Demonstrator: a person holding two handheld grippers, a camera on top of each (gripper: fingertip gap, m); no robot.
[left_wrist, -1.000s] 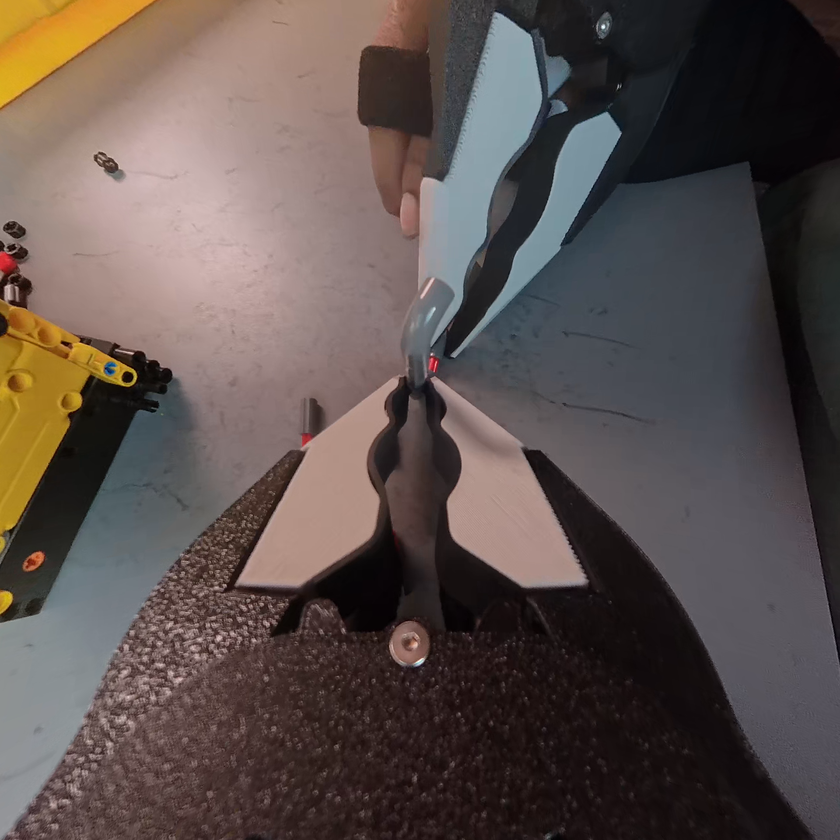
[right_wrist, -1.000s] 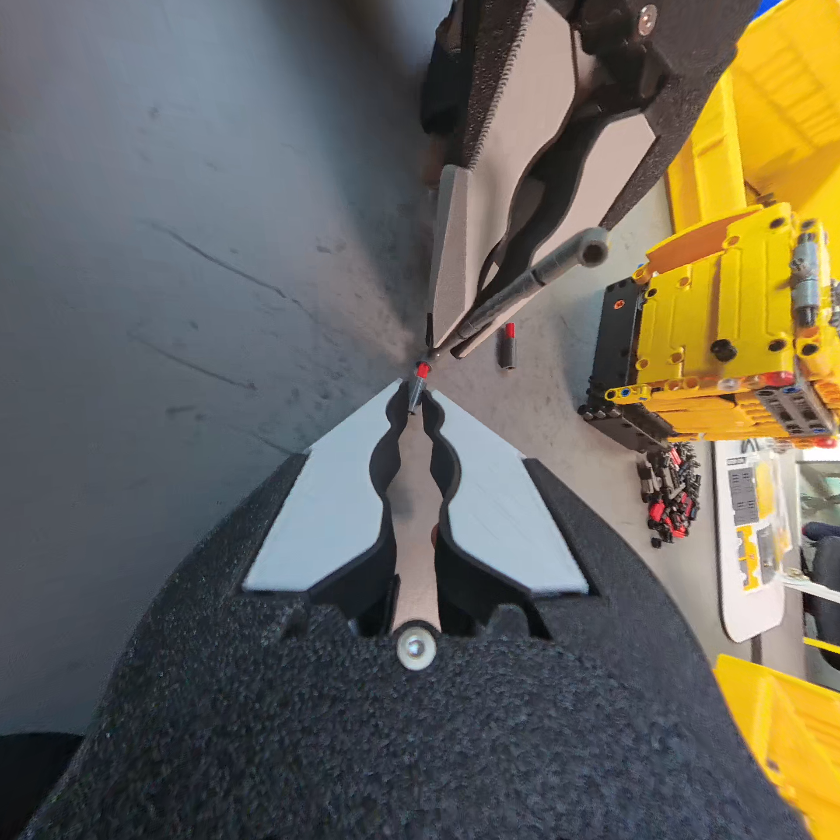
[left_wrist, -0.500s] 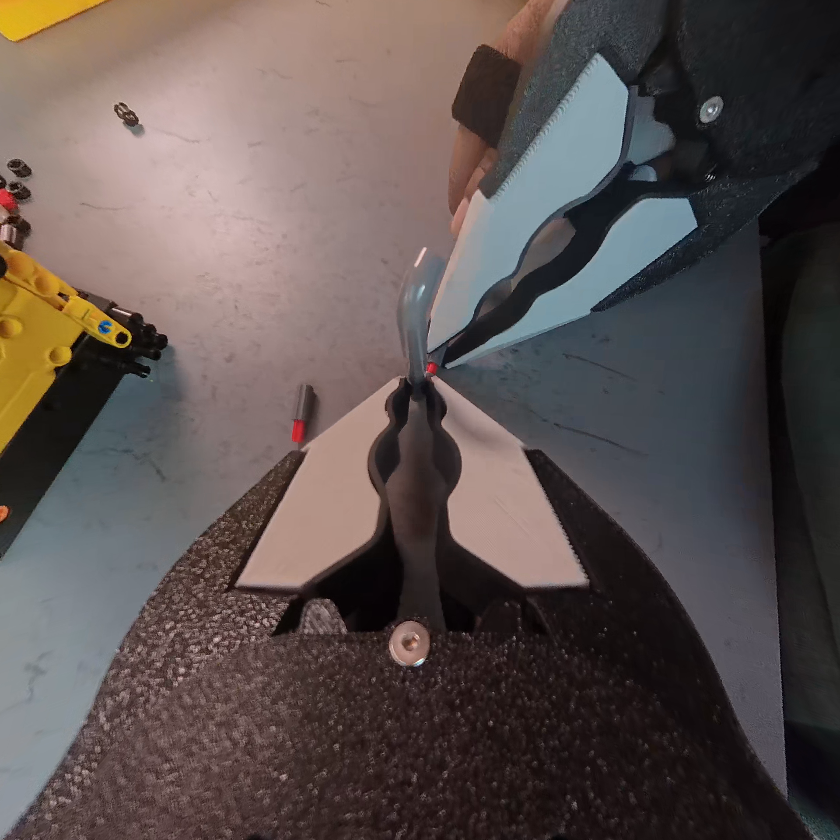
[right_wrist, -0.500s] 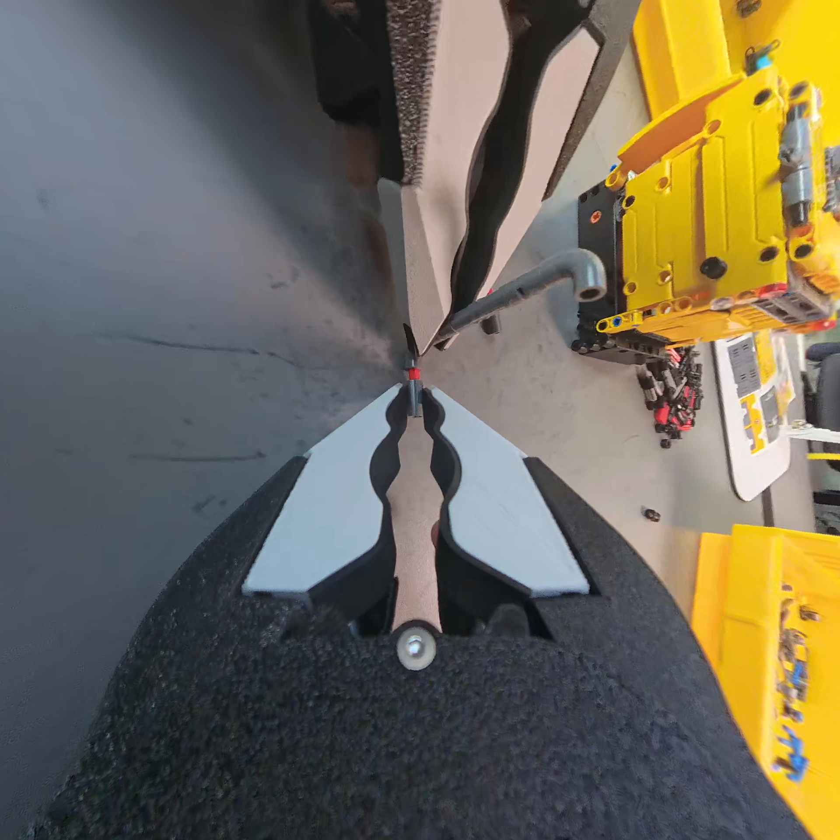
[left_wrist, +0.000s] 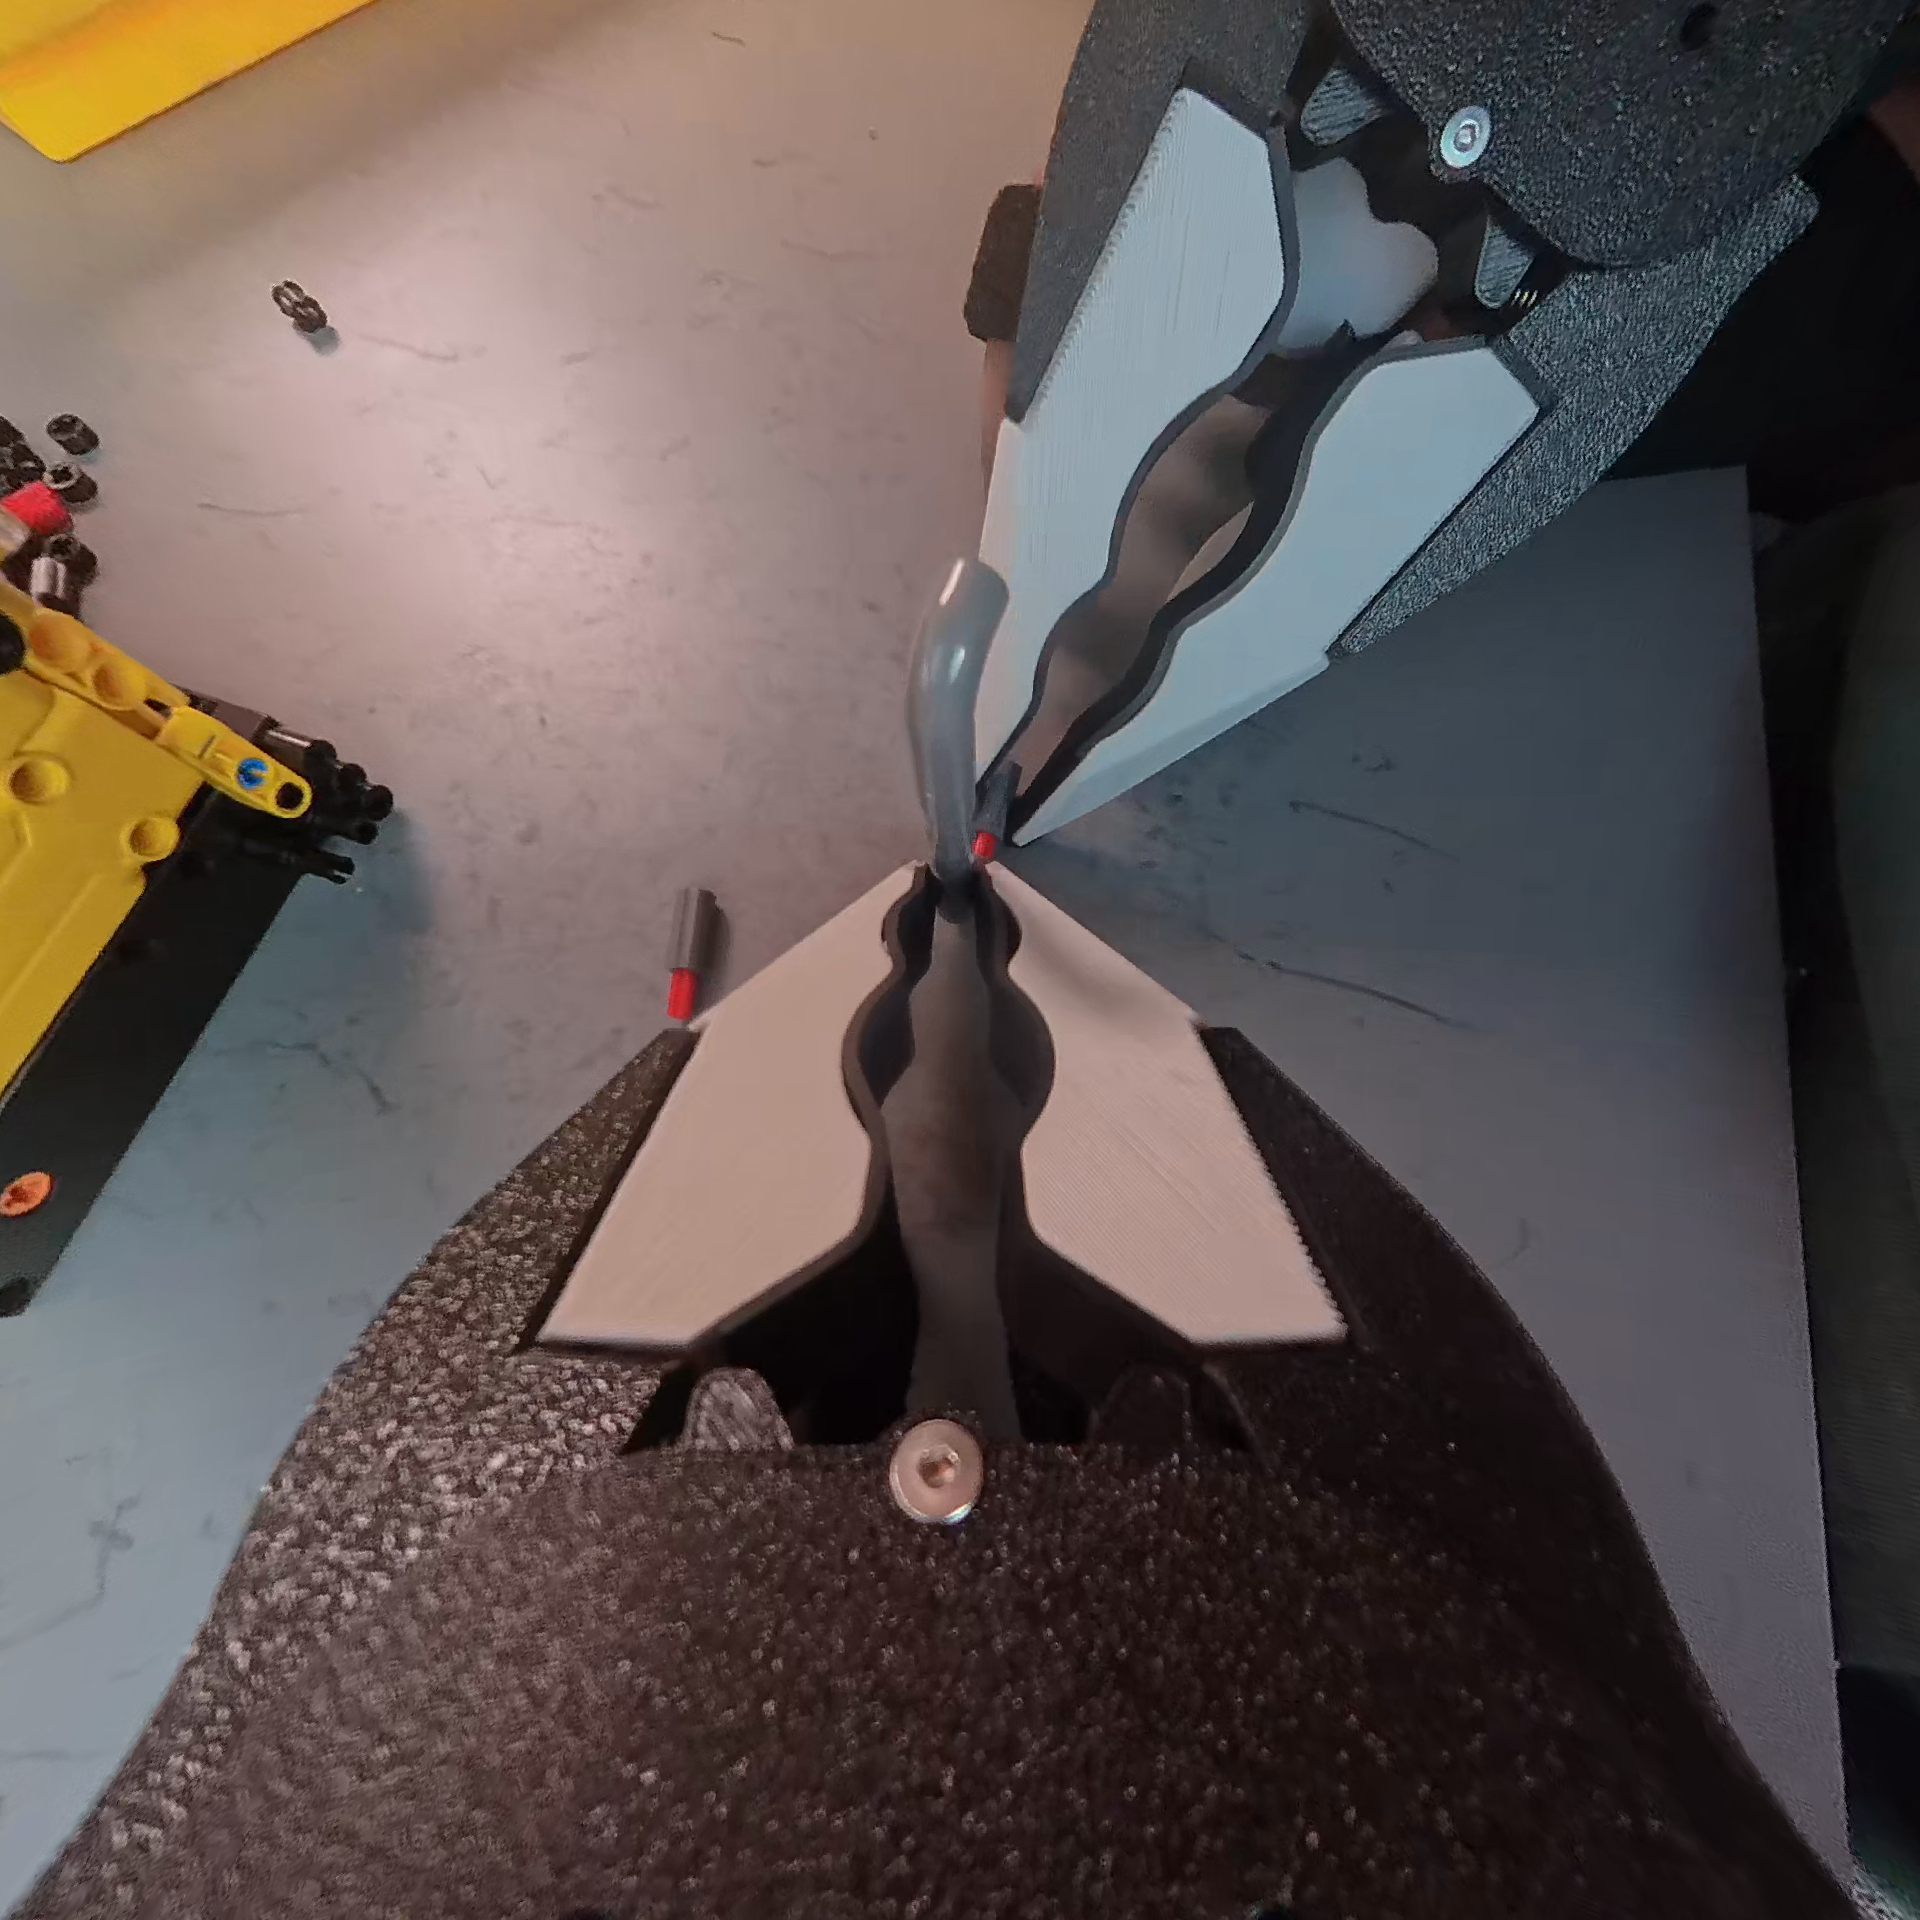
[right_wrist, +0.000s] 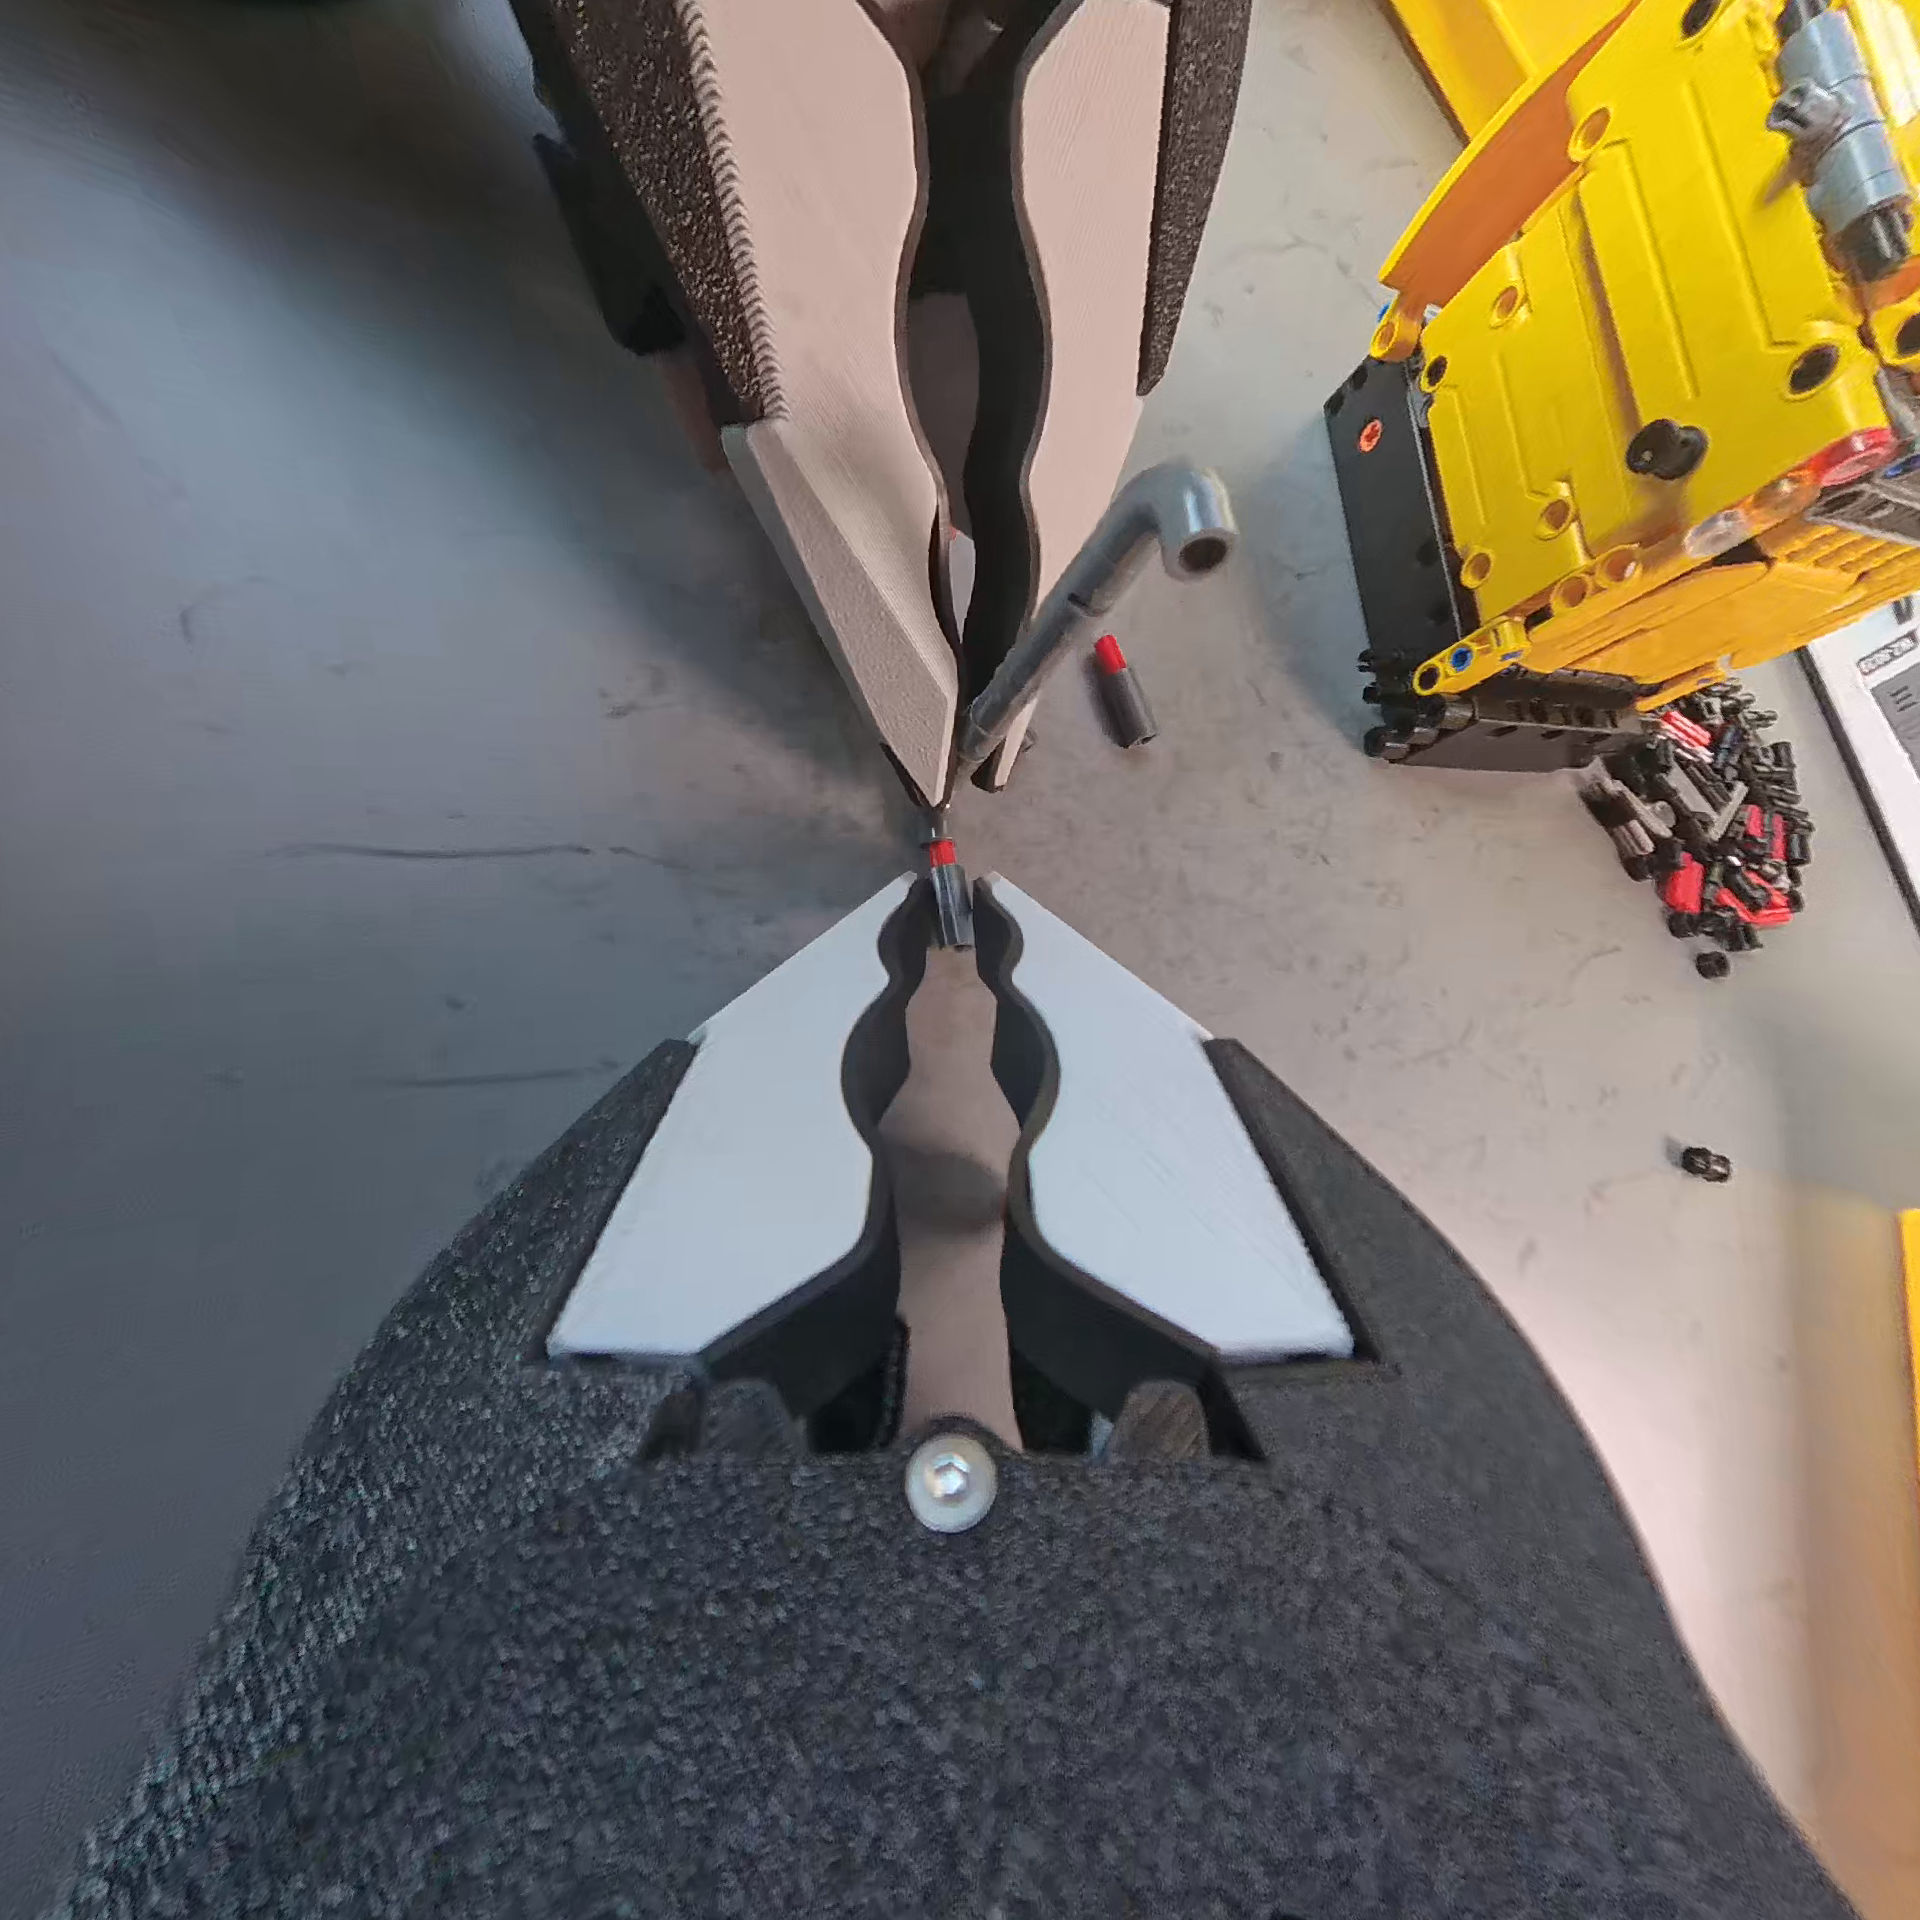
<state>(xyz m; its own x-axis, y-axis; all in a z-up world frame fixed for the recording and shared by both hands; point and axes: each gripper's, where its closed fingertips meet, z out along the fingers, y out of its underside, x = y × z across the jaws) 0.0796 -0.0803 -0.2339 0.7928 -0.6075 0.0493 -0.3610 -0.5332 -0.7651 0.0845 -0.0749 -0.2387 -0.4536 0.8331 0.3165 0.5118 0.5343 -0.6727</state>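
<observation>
Your left hand-held gripper (left_wrist: 951, 883) is clamped on the bent grey tube (left_wrist: 951, 675); the right hand-held gripper (right_wrist: 951, 899) pinches the red-tipped pin (right_wrist: 945, 883). Tips nearly touching above the bench (left_wrist: 520, 416). Risk: slight misalignment w/ such tiny grips, so the pin twists out and drops.

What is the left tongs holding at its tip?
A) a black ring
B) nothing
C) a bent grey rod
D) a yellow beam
C: the left tongs are shut on the straight end of the bent grey rod, whose curved end sticks up free; the right tongs pinch a small grey and red pin next to it.
</observation>
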